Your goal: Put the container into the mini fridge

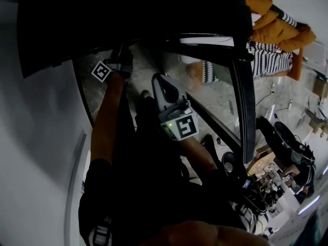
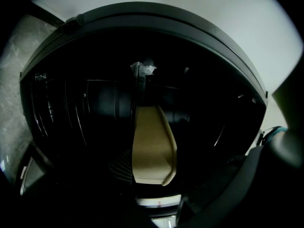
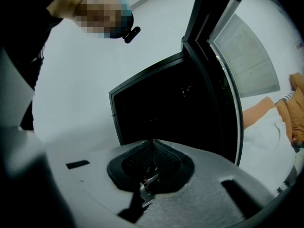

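In the head view, the left gripper is held forward at the end of a nearly straight bare forearm, its tip lost in the shadow at the mouth of the mini fridge, a matte black box. The fridge's door, dark-framed, is seen swung open to the right. The right gripper, smooth grey-white plastic with a marker cube at its back, is kept lower and nearer the body on a bent arm, over a pale mottled floor. A puffy orange jacket and a black-and-white striped garment are seen beyond the door.

In the left gripper view, the fridge's inside is shown, which the head view hides: a dark cavity with thin curved wire ribs at the left. The container, beige, smooth and round-shouldered, is seen upright between the jaws, inside the fridge's opening; a ribbed dark pad lies against its left side, and the jaws are closed narrowly on it. Whether it rests on anything cannot be told in the dark.

In the right gripper view, the broad grey jaws are seen brought together, their black ribbed pads meeting with nothing between them. The open fridge is shown from low down against a white wall.
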The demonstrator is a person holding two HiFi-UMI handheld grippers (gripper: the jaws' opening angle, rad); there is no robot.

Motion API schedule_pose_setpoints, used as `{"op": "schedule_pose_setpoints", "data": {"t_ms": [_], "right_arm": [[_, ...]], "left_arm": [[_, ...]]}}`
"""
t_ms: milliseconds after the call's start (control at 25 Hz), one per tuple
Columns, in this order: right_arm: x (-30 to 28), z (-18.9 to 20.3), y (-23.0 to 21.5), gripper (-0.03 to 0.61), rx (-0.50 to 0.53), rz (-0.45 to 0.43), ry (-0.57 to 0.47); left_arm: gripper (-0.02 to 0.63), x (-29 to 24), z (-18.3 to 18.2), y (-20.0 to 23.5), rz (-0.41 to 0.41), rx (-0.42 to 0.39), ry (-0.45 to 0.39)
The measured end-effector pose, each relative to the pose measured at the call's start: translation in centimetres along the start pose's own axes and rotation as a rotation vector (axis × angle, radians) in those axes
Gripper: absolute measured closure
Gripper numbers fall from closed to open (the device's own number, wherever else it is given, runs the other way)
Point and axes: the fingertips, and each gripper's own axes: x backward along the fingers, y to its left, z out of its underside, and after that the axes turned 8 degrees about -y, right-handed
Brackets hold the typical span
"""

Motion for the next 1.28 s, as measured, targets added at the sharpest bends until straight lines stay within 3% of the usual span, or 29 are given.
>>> {"op": "schedule_pose_setpoints", "data": {"t_ms": [680,880,1280], "right_arm": [[0.1,0.1,0.4,0.577,-0.002,-0.007,0.009],[0.0,0.7,1.1,0.577,-0.022,-0.022,0.029],[0.0,0.8,1.3,0.577,-0.045,-0.018,0.035]], "left_arm": [[0.407,0.0,-0.1,0.3,-0.055,-0.039,-0.039],[0.371,0.6,-0.9,1.3,-0.107,-0.065,-0.059],[0.351,-1.2,-1.4,1.4,-0.110,-0.069,-0.075]]}}
